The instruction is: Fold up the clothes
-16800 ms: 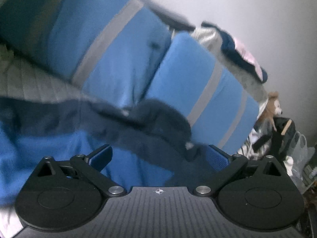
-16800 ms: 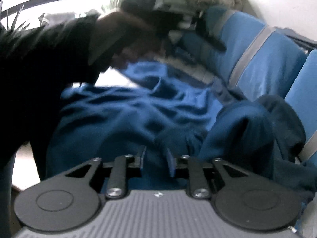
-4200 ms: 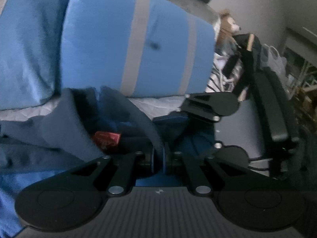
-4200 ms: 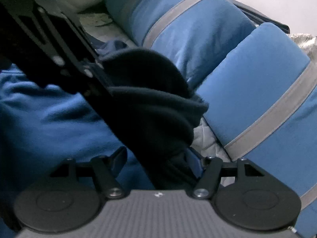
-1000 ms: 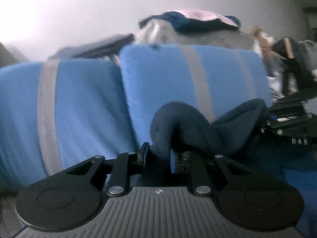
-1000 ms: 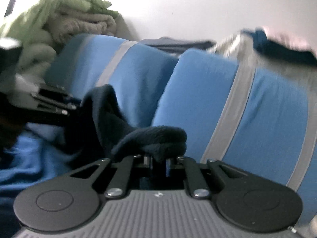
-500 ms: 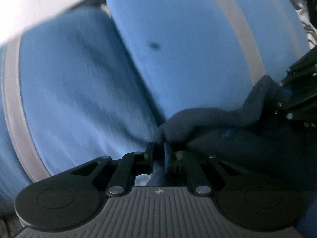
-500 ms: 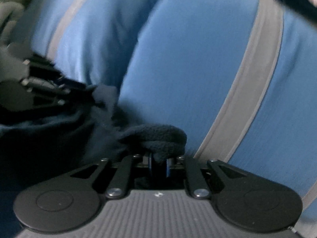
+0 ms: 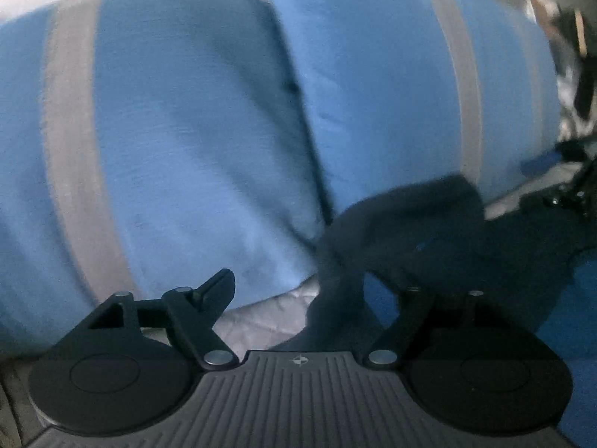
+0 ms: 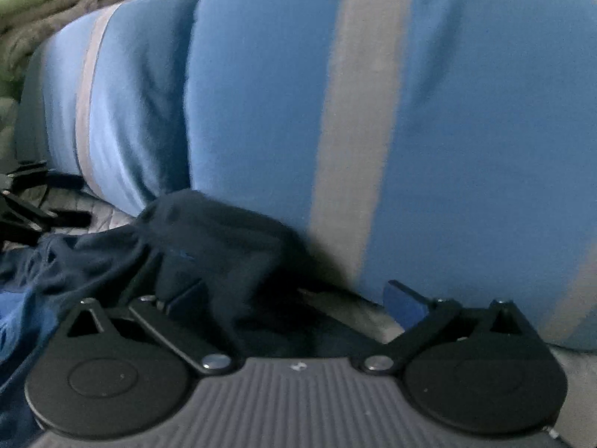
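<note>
Navy fleece, thick and matte, lay bunched against the foot of two blue cushions (image 10: pixel 261 93) with grey stripes. This dark garment (image 10: pixel 224 246) rested on a pale quilted cover (image 9: pixel 268 313), its rumpled edge running roughly along the cushion line from one gripper toward the other.

In the right wrist view the right gripper (image 10: pixel 294 298) had its fingers spread wide, with a fold of the fleece lying loosely between them but not pinched; the left finger was half buried in cloth and the blue pad of the right finger stood clear. In the left wrist view the left gripper (image 9: pixel 317 287) was likewise spread apart, the cloth draped across its right finger and reaching forward and to the right, toward the other tool seen dimly at the far right edge.

So the garment sat directly ahead of both sets of fingers, touching each, its long axis crosswise between them. A brighter blue cloth (image 10: pixel 22 306) lay under or beside it at the near left. Whether this bunched shape was a finished fold or a laid-down edge awaiting another fold could not be told from these views.
</note>
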Motion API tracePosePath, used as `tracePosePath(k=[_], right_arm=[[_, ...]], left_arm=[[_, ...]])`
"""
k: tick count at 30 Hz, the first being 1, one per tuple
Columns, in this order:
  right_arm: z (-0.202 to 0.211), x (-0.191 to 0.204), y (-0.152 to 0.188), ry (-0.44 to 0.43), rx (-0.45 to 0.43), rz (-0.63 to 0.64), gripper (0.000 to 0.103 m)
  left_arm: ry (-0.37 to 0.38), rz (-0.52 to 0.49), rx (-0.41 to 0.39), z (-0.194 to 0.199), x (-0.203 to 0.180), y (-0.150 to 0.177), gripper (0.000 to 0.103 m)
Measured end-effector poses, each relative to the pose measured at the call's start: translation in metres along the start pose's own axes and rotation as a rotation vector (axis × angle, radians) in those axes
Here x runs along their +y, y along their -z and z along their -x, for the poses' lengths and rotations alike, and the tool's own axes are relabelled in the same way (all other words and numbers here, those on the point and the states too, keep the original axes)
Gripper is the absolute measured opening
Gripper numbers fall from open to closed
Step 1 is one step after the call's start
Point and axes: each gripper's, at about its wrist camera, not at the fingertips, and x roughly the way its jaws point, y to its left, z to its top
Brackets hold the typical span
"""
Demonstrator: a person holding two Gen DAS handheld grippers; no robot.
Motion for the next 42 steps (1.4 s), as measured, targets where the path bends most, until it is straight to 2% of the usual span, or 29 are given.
tracePosePath(k=[4,9,13,16,19,22,25,29,31,33,37,42], right_arm=[[0.026,-0.032,0.009,0.065,0.036,0.008,0.103],[0.051,-0.067,0.023,0.139,0.080,0.001,0.103],[0.055,-0.082,0.032,0.174,0.083,-0.039,0.103],[0.053,-0.082,0.038,0.187,0.072,-0.049,0.103],[0.052,-0.082,0.044,0.201,0.060,-0.059,0.103],[0.052,-0.078,0.047,0.203,0.051,-0.048,0.103],[0.055,-0.071,0.049,0.203,0.046,-0.015,0.103],[0.059,-0.065,0.051,0.213,0.058,0.039,0.103],[0.061,-0.063,0.053,0.217,0.062,0.052,0.103],[0.064,-0.064,0.055,0.218,0.064,0.053,0.103],[0.064,-0.070,0.060,0.239,0.074,0.052,0.103],[0.063,-0.079,0.065,0.241,0.079,0.026,0.103]], left_arm=[[0.000,0.048,0.028,0.022,0.030,0.002,0.079],[-0.022,0.076,0.089,0.020,0.057,0.006,0.079],[-0.088,0.075,0.125,0.005,0.069,0.025,0.079],[-0.151,0.021,0.140,-0.008,0.062,0.043,0.078],[-0.229,-0.102,0.133,-0.021,0.040,0.061,0.078],[-0.233,-0.179,0.151,-0.027,0.018,0.081,0.075],[-0.250,-0.186,0.119,-0.019,0.004,0.095,0.072],[-0.193,-0.159,0.130,-0.009,0.008,0.097,0.071],[-0.136,-0.133,0.159,-0.009,0.019,0.091,0.071],[-0.101,-0.105,0.155,-0.006,0.029,0.083,0.072],[-0.077,-0.069,0.104,-0.016,0.038,0.078,0.072],[-0.044,-0.061,0.130,-0.033,0.046,0.081,0.071]])
